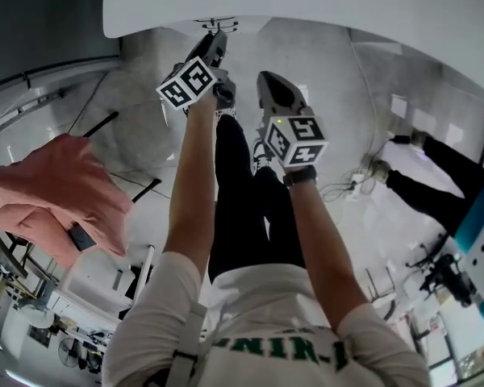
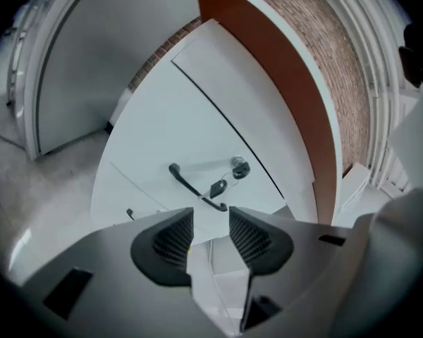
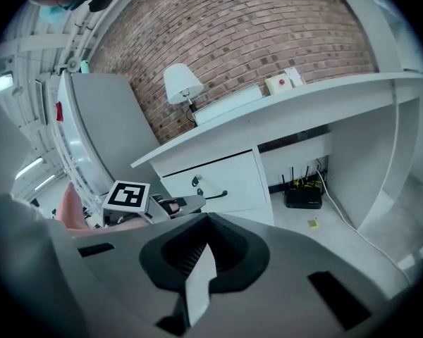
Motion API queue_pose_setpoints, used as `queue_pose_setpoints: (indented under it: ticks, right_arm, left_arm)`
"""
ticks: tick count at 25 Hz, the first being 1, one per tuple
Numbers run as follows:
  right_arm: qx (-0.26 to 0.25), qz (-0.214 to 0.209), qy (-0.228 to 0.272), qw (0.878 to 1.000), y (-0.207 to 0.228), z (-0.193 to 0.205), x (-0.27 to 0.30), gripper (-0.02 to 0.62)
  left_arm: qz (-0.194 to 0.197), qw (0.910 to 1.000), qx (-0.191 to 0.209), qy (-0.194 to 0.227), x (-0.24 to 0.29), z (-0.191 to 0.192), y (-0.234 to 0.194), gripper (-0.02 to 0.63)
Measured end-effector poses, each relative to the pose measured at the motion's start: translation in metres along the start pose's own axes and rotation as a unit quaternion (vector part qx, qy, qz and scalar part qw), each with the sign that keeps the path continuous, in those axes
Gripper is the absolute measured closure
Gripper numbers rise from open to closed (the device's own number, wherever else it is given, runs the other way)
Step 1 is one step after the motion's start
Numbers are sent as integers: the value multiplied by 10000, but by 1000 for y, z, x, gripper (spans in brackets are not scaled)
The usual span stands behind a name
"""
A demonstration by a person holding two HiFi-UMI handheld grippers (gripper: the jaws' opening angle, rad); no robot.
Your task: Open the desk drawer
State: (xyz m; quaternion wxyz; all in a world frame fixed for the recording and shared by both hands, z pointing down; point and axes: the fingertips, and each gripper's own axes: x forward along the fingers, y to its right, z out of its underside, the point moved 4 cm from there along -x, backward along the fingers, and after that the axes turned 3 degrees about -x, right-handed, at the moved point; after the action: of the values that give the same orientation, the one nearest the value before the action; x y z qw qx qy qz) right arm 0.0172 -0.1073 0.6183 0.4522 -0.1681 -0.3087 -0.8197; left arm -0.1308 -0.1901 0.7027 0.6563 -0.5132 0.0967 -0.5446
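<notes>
A person stands before a white table [image 3: 307,96] with a gripper in each hand, about to open its drawer [image 3: 234,171]. The drawer sits shut just under the table top, at the left end as the right gripper view shows it. A dark bar handle [image 2: 191,187] runs across its front, with a lock [image 2: 240,167] just beside it and a key [image 2: 217,188] hanging from that lock.

The left gripper [image 2: 211,215] leads and looks straight at the handle. The approach appears under way and the grip not yet made. To do it well, the jaws should go on either side of the middle of the bar, clear of the dangling key, and close squarely before any pull. The pull should then run straight out from the drawer front, since a sideways tug could jam it.

The left jaws stand partly apart with nothing between them. The handle shows just beyond their tips, not touched. The right gripper [image 3: 204,241] hangs back from the table, its jaws together and holding nothing. A small lamp [image 3: 182,83] stands on the table top against the brick wall.
</notes>
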Motion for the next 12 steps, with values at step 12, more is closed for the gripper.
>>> queue_pose_setpoints:
  ticks: [12]
  right_arm:
    - [-508,193,-42,9985,9,-13,31,600]
  left_arm:
    - [622,9851,-1567,336,34,-17,-13,437]
